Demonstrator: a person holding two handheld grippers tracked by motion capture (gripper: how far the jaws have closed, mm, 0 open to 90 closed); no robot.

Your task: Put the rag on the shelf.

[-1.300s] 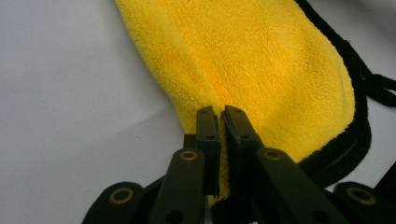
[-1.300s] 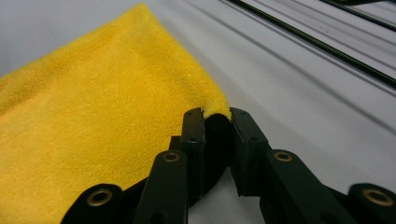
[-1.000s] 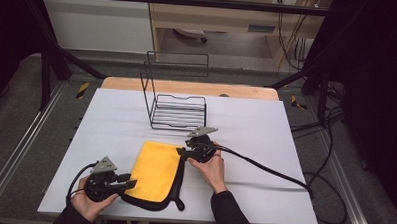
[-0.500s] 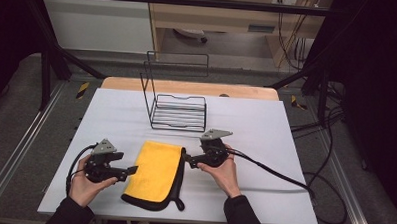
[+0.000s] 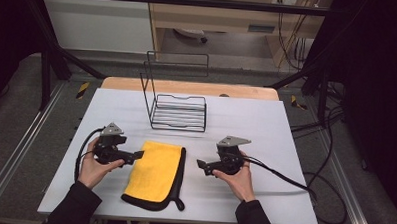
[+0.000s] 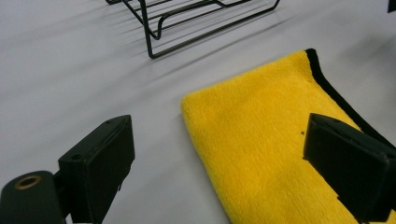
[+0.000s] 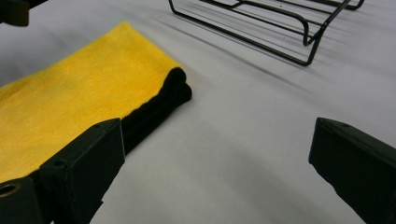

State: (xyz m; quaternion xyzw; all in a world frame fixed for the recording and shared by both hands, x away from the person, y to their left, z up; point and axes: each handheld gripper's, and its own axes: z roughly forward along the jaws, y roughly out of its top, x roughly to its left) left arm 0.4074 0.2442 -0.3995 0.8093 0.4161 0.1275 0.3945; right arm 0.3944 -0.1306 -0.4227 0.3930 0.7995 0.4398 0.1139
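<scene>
Yellow folded microfibre cloth with black trim (image 5: pixel 155 174) lies flat near the table's (image 5: pixel 276 124) front edge. Left gripper (image 5: pixel 140 154) and right gripper (image 5: pixel 200 165) flank it, jaws just opened wide, empty.

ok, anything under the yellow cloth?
The cloth lies flat and folded on the white table, black edging along its right side. Nothing sticks out from under it, but its folded layers hide whatever might lie beneath.

White table (image 5: pixel 286 125) with a wooden far edge (image 5: pixel 187 86). Grey floor (image 5: pixel 16 120) around it, black frame struts (image 5: pixel 53 52), wooden cabinet (image 5: pixel 215 17) behind, cables (image 5: pixel 329 181) trailing at right. Surroundings dim; table evenly lit.
</scene>
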